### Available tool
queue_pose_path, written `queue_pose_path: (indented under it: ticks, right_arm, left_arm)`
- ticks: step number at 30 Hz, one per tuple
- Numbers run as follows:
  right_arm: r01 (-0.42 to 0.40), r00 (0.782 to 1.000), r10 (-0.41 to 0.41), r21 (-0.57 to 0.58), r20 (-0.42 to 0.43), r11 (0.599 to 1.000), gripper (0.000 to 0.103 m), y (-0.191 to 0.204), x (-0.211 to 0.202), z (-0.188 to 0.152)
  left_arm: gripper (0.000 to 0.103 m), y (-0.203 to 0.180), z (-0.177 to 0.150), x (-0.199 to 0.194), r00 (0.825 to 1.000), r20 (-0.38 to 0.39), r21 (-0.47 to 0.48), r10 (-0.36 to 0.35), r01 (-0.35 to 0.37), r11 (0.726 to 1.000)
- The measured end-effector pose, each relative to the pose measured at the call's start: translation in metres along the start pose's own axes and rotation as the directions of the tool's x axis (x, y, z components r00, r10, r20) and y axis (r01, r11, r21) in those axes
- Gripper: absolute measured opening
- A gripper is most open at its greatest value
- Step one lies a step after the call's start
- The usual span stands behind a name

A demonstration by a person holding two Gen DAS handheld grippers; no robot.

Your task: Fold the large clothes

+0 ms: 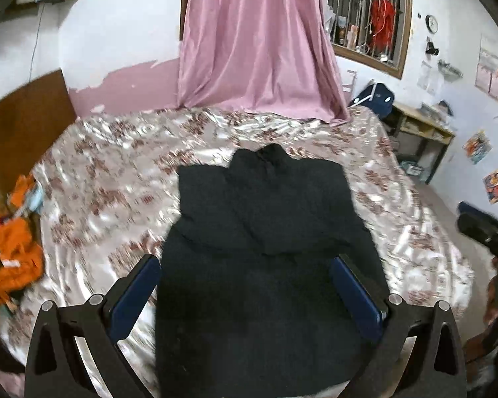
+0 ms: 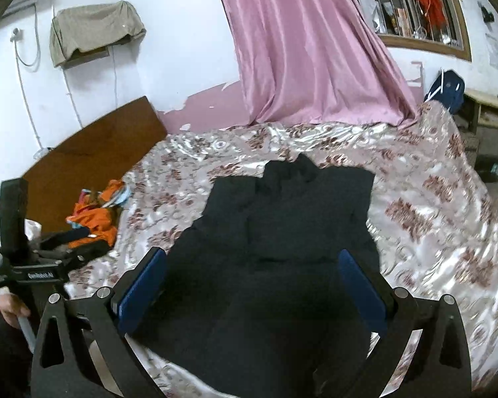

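Black and folded, the garment (image 1: 265, 232) lies flat on the flowered bedspread (image 1: 99, 182), collar toward the pink curtain (image 1: 255, 39). Both grippers hang above its near end, left gripper (image 1: 245, 285) and right gripper (image 2: 252, 282) each spread wide, gripping nothing.

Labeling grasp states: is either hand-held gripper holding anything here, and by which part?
Nothing is held. The left hand-held gripper and right hand-held gripper both stand open above the black garment, which lies flat on the floral bedspread.
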State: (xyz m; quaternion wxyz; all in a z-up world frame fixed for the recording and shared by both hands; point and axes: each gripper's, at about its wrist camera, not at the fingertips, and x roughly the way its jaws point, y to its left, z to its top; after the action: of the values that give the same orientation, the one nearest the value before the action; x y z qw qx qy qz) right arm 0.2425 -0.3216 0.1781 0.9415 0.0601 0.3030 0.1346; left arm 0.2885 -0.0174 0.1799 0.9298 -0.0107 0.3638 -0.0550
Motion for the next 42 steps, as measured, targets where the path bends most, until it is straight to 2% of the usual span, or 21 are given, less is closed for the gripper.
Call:
queue_pose_path:
  ticks: [3, 8, 10, 12, 16, 19, 20, 24, 28, 33, 35, 39, 42]
  right_arm:
    - [0.025, 0.999, -0.025, -0.009, -0.020, 1.000, 0.101, -0.008, 0.026, 0.028]
    - [0.048, 0.997, -0.048, -0.005, -0.056, 0.999, 0.101, -0.024, 0.092, 0.073]
    - [0.055, 0.996, -0.056, -0.007, -0.064, 0.998, 0.101, -0.030, 0.124, 0.087]
    - [0.046, 0.996, -0.047, -0.016, -0.079, 0.999, 0.101, -0.044, 0.174, 0.102]
    - [0.007, 0.999, -0.009, -0.054, -0.038, 0.999, 0.101, -0.062, 0.249, 0.115]
    - [-0.006, 1.000, 0.005, -0.083, -0.020, 0.997, 0.101, -0.072, 0.293, 0.122]
    - [0.003, 1.000, -0.005, -0.110, -0.016, 0.994, 0.101, -0.072, 0.306, 0.123]
    - [0.063, 0.997, -0.069, -0.154, -0.038, 0.986, 0.101, -0.068, 0.332, 0.126]
    - [0.054, 0.991, -0.065, -0.096, -0.116, 0.994, 0.101, -0.076, 0.353, 0.127]
    - [0.037, 0.979, -0.041, -0.027, -0.198, 0.999, 0.101, -0.096, 0.383, 0.128]
    - [0.036, 0.977, -0.037, -0.006, -0.212, 0.999, 0.101, -0.100, 0.399, 0.135]
    - [0.017, 0.979, -0.013, 0.019, -0.204, 1.000, 0.101, -0.104, 0.435, 0.149]
    - [0.018, 0.980, -0.009, 0.041, -0.201, 0.999, 0.099, -0.110, 0.464, 0.155]
  left_arm:
    - [0.103, 0.008, 0.024, 0.037, 0.998, -0.027, 0.039, 0.057, -0.056, 0.998]
    - [0.103, 0.021, 0.058, 0.117, 0.993, -0.107, 0.070, 0.055, -0.048, 0.996]
    - [0.103, 0.026, 0.070, 0.156, 0.993, -0.111, 0.075, 0.045, -0.037, 0.997]
    - [0.103, 0.030, 0.083, 0.203, 0.994, -0.108, 0.071, 0.033, -0.026, 0.997]
    - [0.103, 0.040, 0.106, 0.274, 0.998, -0.063, 0.026, 0.000, 0.002, 1.000]
    - [0.103, 0.045, 0.118, 0.305, 1.000, -0.019, 0.009, -0.004, 0.004, 1.000]
    - [0.103, 0.045, 0.121, 0.314, 1.000, -0.026, 0.009, 0.004, -0.004, 1.000]
    - [0.103, 0.045, 0.130, 0.349, 0.992, -0.123, 0.012, 0.012, -0.010, 1.000]
    - [0.103, 0.044, 0.132, 0.372, 0.982, -0.189, 0.022, 0.003, 0.001, 1.000]
    - [0.103, 0.049, 0.148, 0.406, 0.962, -0.263, 0.010, -0.068, 0.074, 0.997]
    - [0.103, 0.051, 0.158, 0.423, 0.957, -0.281, 0.004, -0.078, 0.082, 0.997]
    - [0.103, 0.053, 0.173, 0.454, 0.960, -0.265, -0.002, -0.088, 0.091, 0.996]
    - [0.103, 0.045, 0.180, 0.487, 0.944, -0.309, -0.017, -0.118, 0.119, 0.993]
